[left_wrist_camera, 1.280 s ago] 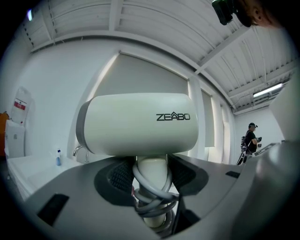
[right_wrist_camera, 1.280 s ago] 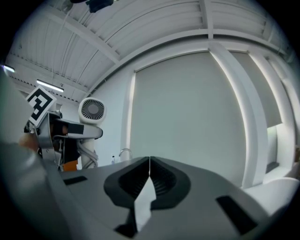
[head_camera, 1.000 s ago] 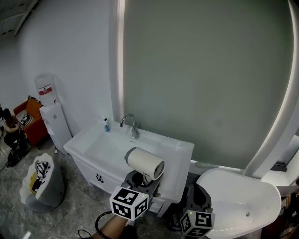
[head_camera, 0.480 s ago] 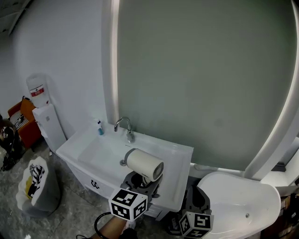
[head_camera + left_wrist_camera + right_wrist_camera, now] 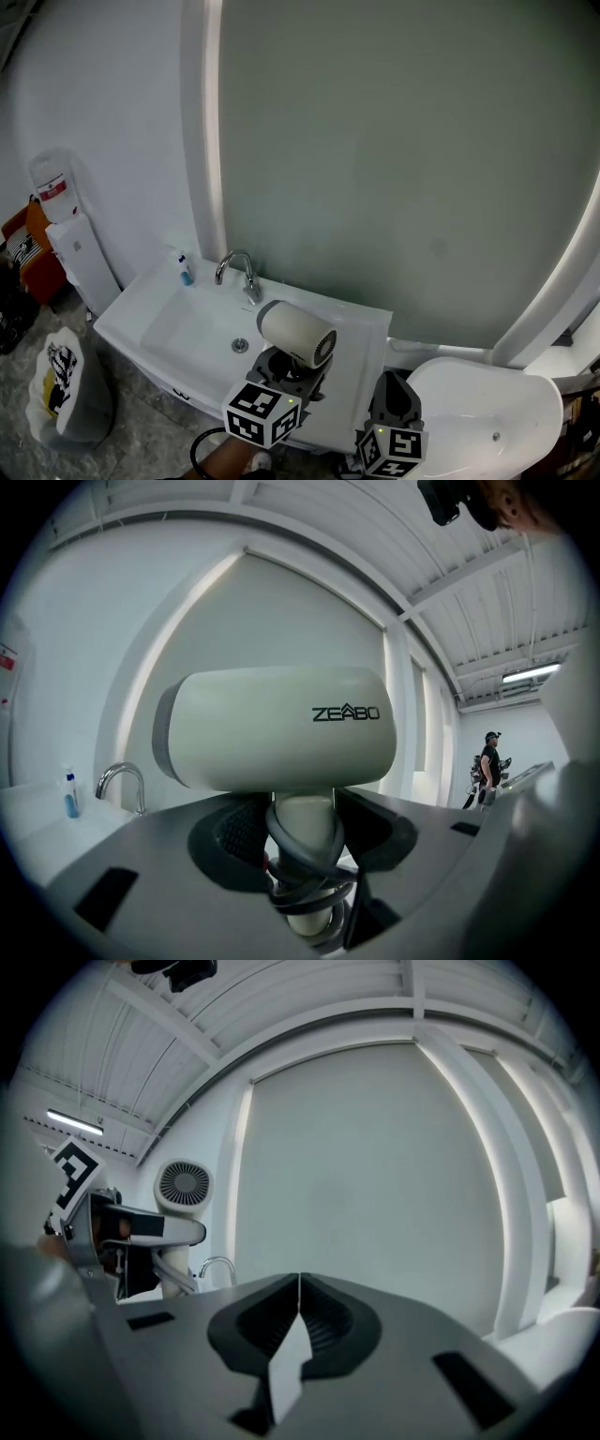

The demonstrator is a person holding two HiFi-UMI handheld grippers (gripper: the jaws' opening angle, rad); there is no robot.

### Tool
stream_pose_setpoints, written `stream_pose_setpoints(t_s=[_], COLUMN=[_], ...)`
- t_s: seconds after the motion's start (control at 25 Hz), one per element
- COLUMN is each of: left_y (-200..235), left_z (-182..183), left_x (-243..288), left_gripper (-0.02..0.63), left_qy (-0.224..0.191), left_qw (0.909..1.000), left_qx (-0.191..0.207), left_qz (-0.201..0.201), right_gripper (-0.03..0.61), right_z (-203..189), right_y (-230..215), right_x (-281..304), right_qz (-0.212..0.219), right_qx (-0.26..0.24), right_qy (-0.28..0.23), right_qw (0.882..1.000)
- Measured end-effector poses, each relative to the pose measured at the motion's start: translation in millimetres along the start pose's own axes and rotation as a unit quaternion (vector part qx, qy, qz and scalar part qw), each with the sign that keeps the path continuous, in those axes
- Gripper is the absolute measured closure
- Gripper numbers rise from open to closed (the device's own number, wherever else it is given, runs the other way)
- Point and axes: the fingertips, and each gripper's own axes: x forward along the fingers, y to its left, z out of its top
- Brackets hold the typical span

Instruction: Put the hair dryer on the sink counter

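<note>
A cream hair dryer [image 5: 295, 335] stands upright in my left gripper [image 5: 286, 366], which is shut on its handle. In the left gripper view the dryer [image 5: 281, 728] fills the middle, and its handle, wound with dark cord, sits clamped between the jaws of the left gripper [image 5: 302, 832]. It hangs above the white sink counter [image 5: 361, 323], right of the basin and the chrome faucet [image 5: 239, 267]. My right gripper [image 5: 394, 398] is lower right, off the counter's edge. Its jaws meet with nothing between them in the right gripper view [image 5: 298, 1312], where the dryer [image 5: 183, 1190] shows at left.
A small blue bottle [image 5: 185, 270] stands left of the faucet. A tall mirror [image 5: 403, 159] rises behind the counter. A white bathtub [image 5: 487, 412] lies at the right, a water dispenser [image 5: 66, 225] and a bagged bin [image 5: 61, 375] at the left.
In the head view the sink and counter have slid left and down as the view came closer. The dryer stays in the left gripper, now further in over the counter.
</note>
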Motion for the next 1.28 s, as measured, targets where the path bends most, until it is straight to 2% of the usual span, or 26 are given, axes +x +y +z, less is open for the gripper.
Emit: stream_pose_setpoints(t_s=[0.4, 0.6, 0.92, 1.28], left_y=[53, 71, 75, 66], left_z=[11, 12, 6, 13], left_x=[58, 71, 83, 92], left_gripper=[0.399, 0.399, 0.399, 0.399], left_qy=[0.022, 0.027, 0.031, 0.019], left_qw=[0.9984, 0.9977, 0.9978, 0.9997], left_qx=[-0.003, -0.009, -0.019, 0.001], left_qz=[-0.053, -0.062, -0.055, -0.016], right_gripper=[0.557, 0.557, 0.557, 0.557], right_z=[9, 10, 7, 14], right_y=[8, 14, 1, -19], right_x=[76, 93, 105, 111], right_qz=[-0.046, -0.057, -0.058, -0.035], right_qx=[0.005, 0.0, -0.004, -0.006], right_qy=[0.004, 0.012, 0.012, 0.0], right_qw=[0.999, 0.998, 0.998, 0.999])
